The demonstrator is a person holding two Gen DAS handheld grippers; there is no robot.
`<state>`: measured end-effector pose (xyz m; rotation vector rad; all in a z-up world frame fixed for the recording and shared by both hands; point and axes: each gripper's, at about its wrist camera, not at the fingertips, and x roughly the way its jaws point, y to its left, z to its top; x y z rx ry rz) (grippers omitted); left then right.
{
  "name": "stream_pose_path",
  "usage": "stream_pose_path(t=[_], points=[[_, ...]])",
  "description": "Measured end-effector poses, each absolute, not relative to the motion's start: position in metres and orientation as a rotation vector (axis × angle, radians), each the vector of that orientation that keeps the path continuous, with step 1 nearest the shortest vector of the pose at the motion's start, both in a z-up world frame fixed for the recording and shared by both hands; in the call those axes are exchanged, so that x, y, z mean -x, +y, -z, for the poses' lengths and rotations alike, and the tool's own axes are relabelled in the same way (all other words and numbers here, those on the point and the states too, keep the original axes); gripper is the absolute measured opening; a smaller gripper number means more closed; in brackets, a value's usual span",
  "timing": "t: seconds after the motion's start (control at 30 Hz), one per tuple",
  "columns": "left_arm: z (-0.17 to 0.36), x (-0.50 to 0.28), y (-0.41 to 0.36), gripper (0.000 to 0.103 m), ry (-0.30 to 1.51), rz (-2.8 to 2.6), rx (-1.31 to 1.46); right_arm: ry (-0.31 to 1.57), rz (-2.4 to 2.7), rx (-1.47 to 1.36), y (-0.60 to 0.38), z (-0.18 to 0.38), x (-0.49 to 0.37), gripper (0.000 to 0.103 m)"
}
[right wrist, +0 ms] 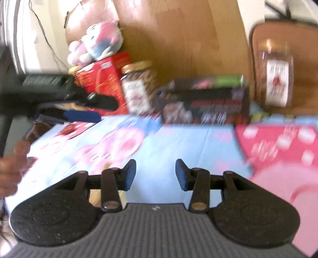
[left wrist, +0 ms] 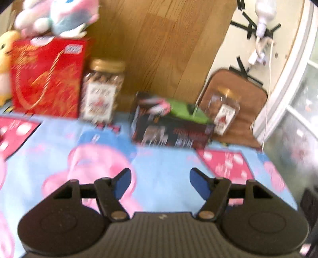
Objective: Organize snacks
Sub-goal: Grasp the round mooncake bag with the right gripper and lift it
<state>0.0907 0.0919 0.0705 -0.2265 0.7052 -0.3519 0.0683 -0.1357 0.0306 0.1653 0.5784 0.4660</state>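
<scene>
The counter, covered with a light blue cloth printed with pink cartoon figures, fills the lower half of both views, and a wooden board is seen standing behind it. As a judgement, the task seems to be at an early or middle stage: the snacks are lined along the far edge, nothing is held, and it cannot be told which of them are already placed.

In the left wrist view, a red gift box with a cord handle is found at about ten o'clock, with a plush toy on top of it. Just beside it, at about eleven o'clock, a clear jar with a gold lid and a white label is standing upright. A black snack box, with something green and pink lying on top, is placed at about twelve o'clock. A second, smaller jar is seen at about one o'clock, in front of a brown chair back; whether it rests on the counter or on the chair cannot be told, because the pictures are blurred.

The left gripper is held over the cloth with its fingers spread and nothing between them. The right gripper also has its fingers apart, less widely, and empty. In the right wrist view, a hand is visible at nine o'clock.
</scene>
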Motion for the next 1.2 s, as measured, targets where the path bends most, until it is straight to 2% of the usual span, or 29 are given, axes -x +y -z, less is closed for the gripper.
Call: stream_pose_path(t=[0.1,0.2,0.23,0.3,0.33,0.37,0.4,0.43,0.53,0.7,0.77,0.8,0.9,1.03,1.07,1.1,1.17,1.2], points=[[-0.060,-0.064,0.108,0.067,0.724,0.305,0.216,0.653,-0.566,-0.229,-0.132,-0.023,-0.060,0.047],[-0.047,-0.054,0.126,0.071,0.748,0.262,0.267,0.710,-0.622,-0.299,-0.129,-0.017,-0.053,0.053],[-0.041,-0.054,0.131,0.070,0.765,0.263,0.295,0.730,-0.637,-0.329,-0.129,-0.015,-0.052,0.053],[-0.027,-0.054,0.134,0.059,0.813,0.278,0.339,0.777,-0.692,-0.372,-0.122,-0.009,-0.050,0.052],[-0.020,-0.054,0.133,0.046,0.842,0.286,0.350,0.795,-0.717,-0.367,-0.117,-0.007,-0.049,0.046],[-0.014,-0.052,0.131,0.047,0.850,0.285,0.357,0.797,-0.732,-0.337,-0.109,-0.008,-0.046,0.037],[-0.014,-0.048,0.130,0.046,0.839,0.293,0.374,0.776,-0.731,-0.289,-0.102,-0.011,-0.043,0.019],[-0.013,-0.048,0.126,0.044,0.857,0.331,0.391,0.744,-0.712,-0.251,-0.099,-0.015,-0.042,0.012],[-0.014,-0.047,0.106,0.043,0.865,0.366,0.349,0.670,-0.593,-0.224,-0.106,-0.025,-0.049,0.013],[-0.015,-0.050,0.099,0.054,0.864,0.360,0.350,0.694,-0.573,-0.320,-0.123,-0.022,-0.061,0.018],[-0.013,-0.050,0.104,0.055,0.875,0.344,0.369,0.693,-0.601,-0.312,-0.120,-0.022,-0.059,0.038],[-0.012,-0.052,0.105,0.055,0.878,0.341,0.380,0.688,-0.617,-0.306,-0.121,-0.021,-0.058,0.052],[-0.012,-0.053,0.113,0.056,0.877,0.331,0.423,0.667,-0.677,-0.243,-0.117,-0.021,-0.046,0.060],[-0.009,-0.055,0.108,0.045,0.879,0.365,0.411,0.660,-0.740,-0.074,-0.084,-0.015,-0.038,0.064],[-0.009,-0.053,0.105,0.045,0.865,0.355,0.392,0.635,-0.727,-0.008,-0.075,-0.015,-0.034,0.064],[-0.010,-0.052,0.103,0.046,0.856,0.350,0.375,0.608,-0.705,0.058,-0.068,-0.015,-0.030,0.061],[-0.013,-0.053,0.101,0.045,0.845,0.348,0.368,0.577,-0.653,0.132,-0.061,-0.015,-0.027,0.046],[-0.014,-0.055,0.101,0.045,0.847,0.356,0.375,0.573,-0.644,0.139,-0.064,-0.015,-0.029,0.042]])
